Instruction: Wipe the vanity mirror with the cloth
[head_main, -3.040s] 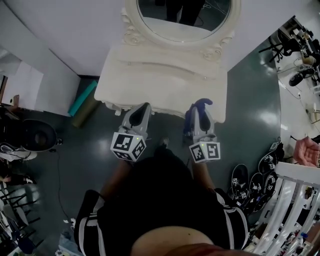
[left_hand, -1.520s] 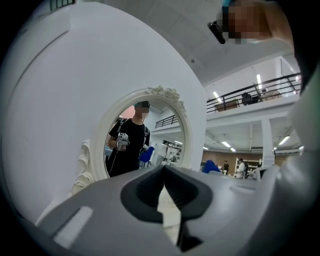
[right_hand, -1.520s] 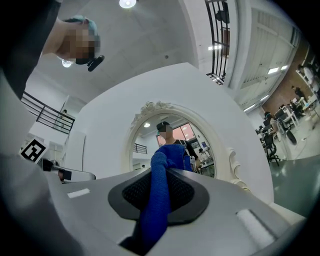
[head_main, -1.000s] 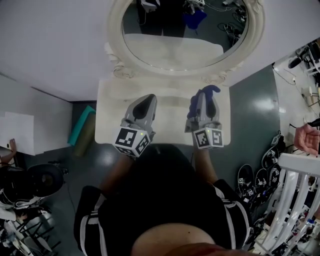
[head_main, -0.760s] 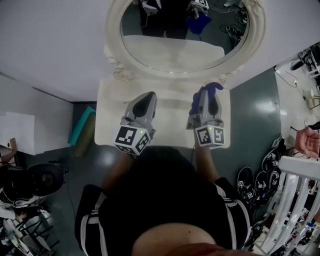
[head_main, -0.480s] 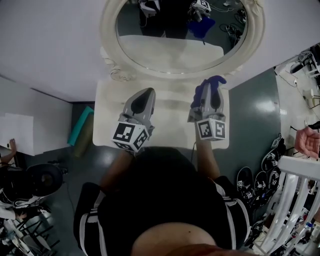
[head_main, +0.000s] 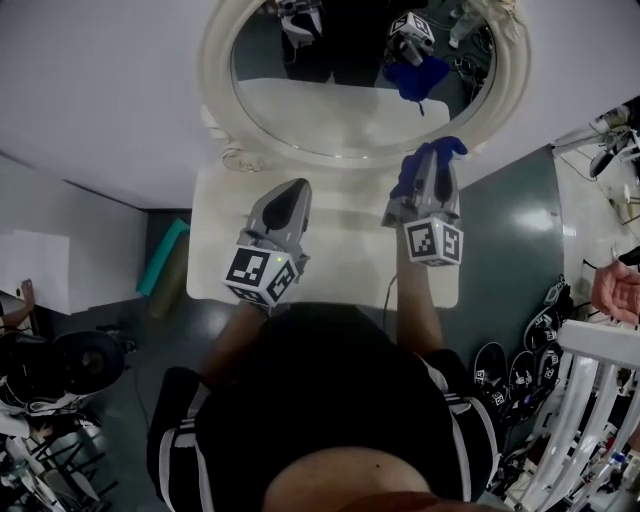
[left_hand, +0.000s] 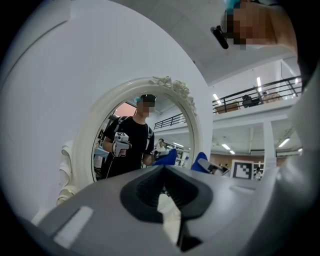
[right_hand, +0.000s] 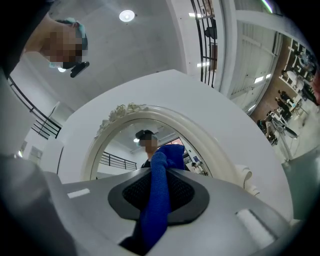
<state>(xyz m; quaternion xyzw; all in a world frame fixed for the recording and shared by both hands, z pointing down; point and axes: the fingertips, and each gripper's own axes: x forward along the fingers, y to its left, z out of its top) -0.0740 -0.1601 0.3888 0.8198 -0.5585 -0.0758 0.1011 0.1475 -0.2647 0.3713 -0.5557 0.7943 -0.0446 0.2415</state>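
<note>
Blue cloth (head_main: 441, 150) is seen in the head view, clamped at the tip of the right gripper (head_main: 432, 168). That gripper is raised at the lower right edge of the oval vanity mirror (head_main: 330, 95). Whether the cloth is touching the frame cannot be told. The left gripper (head_main: 285, 205) is held lower, over the white table (head_main: 340, 235), and both forearms are stretched forward from the body.

In the left gripper view, the left gripper (left_hand: 162, 192) is shown with its jaws drawn together and nothing between them. The vanity mirror (left_hand: 132, 145) is faced from its left side.

In the right gripper view, the right gripper (right_hand: 156, 190) is shown closed on the cloth (right_hand: 167, 156). A folded bunch of cloth is pushed out past the jaws and aimed at the vanity mirror (right_hand: 120, 145), inside its carved frame (right_hand: 122, 112).

The step in hand is judged to be the approach to the glass. It would be done well if the protruding bunch alone were pressed flat to the glass, with the hard jaws kept off it. Light, even pressure would be needed, in overlapping strokes across the glass. The empty left gripper would best be kept clear of the frame.
</note>
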